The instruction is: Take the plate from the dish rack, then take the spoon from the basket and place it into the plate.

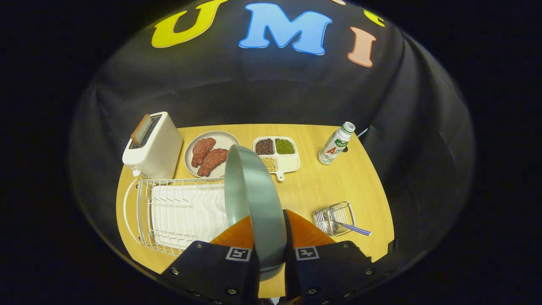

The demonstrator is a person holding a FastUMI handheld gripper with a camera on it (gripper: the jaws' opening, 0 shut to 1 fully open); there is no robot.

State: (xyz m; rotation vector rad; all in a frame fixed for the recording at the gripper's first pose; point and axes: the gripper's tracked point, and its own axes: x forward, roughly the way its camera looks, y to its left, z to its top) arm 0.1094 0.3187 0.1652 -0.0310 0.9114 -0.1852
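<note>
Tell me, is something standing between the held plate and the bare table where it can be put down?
Nothing visible blocks it. The jaws are closed on the green plate, held on edge above the table. Bare wood lies between the dish rack and the basket with the spoon.

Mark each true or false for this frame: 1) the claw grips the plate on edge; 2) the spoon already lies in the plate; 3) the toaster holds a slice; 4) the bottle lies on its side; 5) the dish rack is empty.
1) True: the claw is shut on the grey-green plate, held edge-up.
2) False: the spoon is in the wire basket.
3) True: the toaster has a slice in its slot.
4) False: the bottle stands upright.
5) True: the dish rack holds nothing.
</note>
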